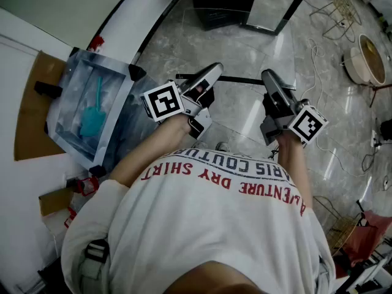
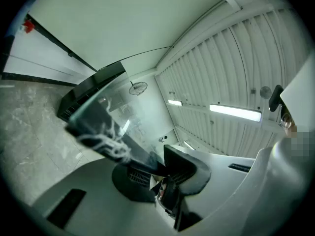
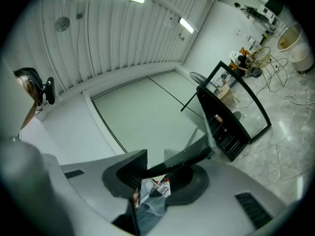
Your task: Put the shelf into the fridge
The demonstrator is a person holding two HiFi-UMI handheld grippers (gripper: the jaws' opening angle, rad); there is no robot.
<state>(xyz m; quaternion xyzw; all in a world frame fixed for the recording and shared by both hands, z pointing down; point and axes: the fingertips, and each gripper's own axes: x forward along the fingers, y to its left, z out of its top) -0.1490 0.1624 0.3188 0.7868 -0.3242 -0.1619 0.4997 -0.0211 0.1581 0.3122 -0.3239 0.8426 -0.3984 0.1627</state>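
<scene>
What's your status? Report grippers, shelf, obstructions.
Both shut on the shelf: left gripper, right gripper. Shelf carried between them. Fridge ahead, door open, nothing seen blocking.

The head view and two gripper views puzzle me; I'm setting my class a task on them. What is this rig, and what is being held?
No robot here: a person carries two hand-held tongs. The head view looks down from a camera on the person's head; the other two cameras ride on the tongs. The left tongs and right tongs each clamp an edge of a glass shelf, held above the stone floor. A black fridge stands ahead, door open.
</scene>
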